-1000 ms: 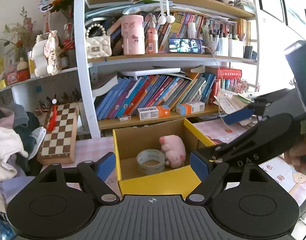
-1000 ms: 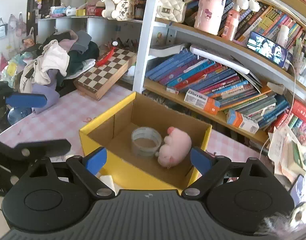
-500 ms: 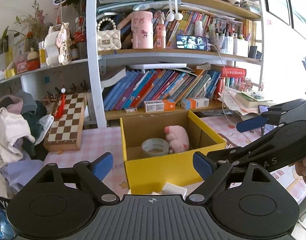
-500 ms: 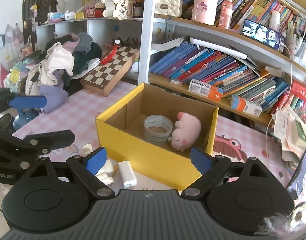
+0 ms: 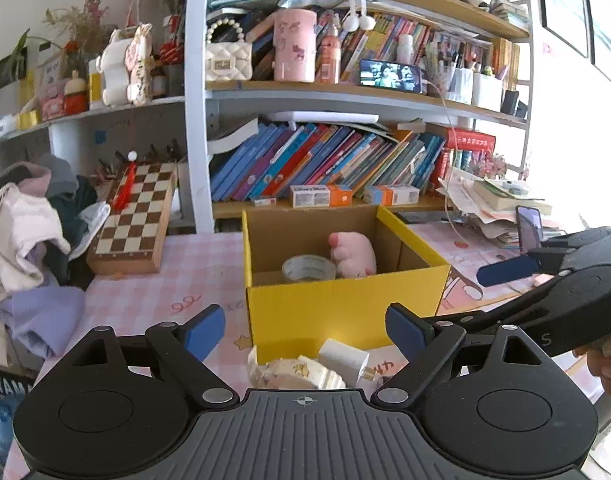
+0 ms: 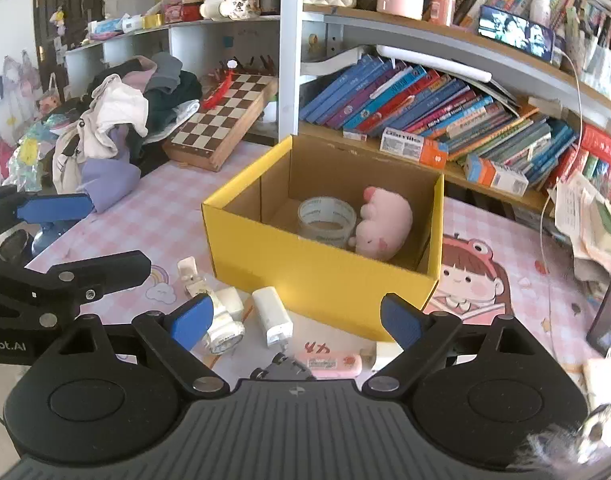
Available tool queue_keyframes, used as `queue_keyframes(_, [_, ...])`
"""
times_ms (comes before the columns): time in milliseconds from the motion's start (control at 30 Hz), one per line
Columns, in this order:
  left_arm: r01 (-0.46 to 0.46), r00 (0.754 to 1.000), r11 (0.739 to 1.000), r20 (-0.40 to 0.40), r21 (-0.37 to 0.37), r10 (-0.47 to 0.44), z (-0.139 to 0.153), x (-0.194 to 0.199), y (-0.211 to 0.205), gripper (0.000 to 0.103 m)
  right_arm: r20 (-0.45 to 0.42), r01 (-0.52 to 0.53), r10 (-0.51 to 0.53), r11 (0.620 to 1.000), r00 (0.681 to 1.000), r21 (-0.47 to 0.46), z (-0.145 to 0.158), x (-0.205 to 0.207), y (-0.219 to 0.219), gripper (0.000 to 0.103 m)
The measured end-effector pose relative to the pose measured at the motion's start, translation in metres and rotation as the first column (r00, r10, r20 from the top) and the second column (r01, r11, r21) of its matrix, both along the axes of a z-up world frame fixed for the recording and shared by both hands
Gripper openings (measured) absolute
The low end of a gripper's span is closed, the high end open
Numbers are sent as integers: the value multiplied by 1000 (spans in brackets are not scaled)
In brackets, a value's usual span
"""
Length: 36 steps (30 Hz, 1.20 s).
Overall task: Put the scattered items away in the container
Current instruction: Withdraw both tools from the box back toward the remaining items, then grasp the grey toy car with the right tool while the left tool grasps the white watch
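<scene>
Both hand-held grippers had drawn back from the yellow box [image 6: 321,268], wide open and empty, probably to survey leftovers: white charger [image 6: 272,322] and pink eraser [image 6: 329,361] lay at its six o'clock on the surface [image 6: 153,216]

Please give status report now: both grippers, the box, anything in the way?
Left hand-held gripper open, empty. Right hand-held gripper open, empty. Yellow box holds tape roll and pink plush. White charger lies outside; path clear.
</scene>
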<state>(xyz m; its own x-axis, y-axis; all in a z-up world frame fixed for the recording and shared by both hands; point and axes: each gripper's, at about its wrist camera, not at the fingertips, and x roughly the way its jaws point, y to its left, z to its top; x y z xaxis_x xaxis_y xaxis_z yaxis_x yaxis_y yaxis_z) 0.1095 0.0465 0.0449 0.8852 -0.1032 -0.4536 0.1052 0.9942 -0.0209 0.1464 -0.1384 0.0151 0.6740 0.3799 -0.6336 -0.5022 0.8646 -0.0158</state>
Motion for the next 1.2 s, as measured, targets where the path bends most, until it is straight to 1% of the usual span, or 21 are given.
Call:
queue_keyframes(100, [-20, 1000, 1000, -7, 5, 20, -12, -3, 1, 91, -9, 28, -28, 999, 1000, 18, -12, -4, -4, 91])
queue_keyframes(300, [-58, 993, 998, -98, 13, 59, -36, -4, -2, 93, -25, 70, -69, 997, 997, 13, -39, -11, -9, 91])
queue_keyframes(533, [-102, 973, 994, -204, 26, 105, -64, -6, -5, 92, -63, 99, -98, 995, 993, 17, -63, -18, -12, 89])
queue_keyframes(633, [-114, 971, 993, -211, 23, 116, -67, -7, -5, 92, -86, 106, -104, 994, 991, 23, -71, -19, -14, 89])
queue_keyframes(767, [-102, 973, 994, -204, 25, 105, -69, -7, -10, 92, -132, 110, -104, 993, 986, 37, -78, -12, -17, 87])
queue_keyframes(833, [-92, 974, 995, -203, 25, 96, -69, -6, -13, 90, -157, 106, -98, 993, 983, 44, -81, -7, -17, 78])
queue_keyframes(933, [-90, 974, 995, -208, 33, 95, -70, -4, -16, 90, -190, 97, -86, 994, 978, 53, -85, 1, -16, 70])
queue_keyframes(1033, [-99, 972, 995, -210, 34, 104, -71, -3, -16, 89, -222, 91, -75, 994, 972, 61, -89, 10, -14, 69])
queue_keyframes(1100, [-104, 970, 994, -218, 32, 108, -72, -1, -14, 86, -247, 87, -68, 994, 967, 67, -92, 16, -11, 69])
queue_keyframes(1167, [-103, 968, 994, -228, 31, 107, -74, 1, -14, 81, -271, 87, -65, 994, 960, 71, -96, 23, -8, 69])
queue_keyframes(1200, [-101, 967, 994, -233, 32, 106, -75, 2, -14, 77, -284, 88, -64, 993, 957, 73, -98, 27, -7, 68])
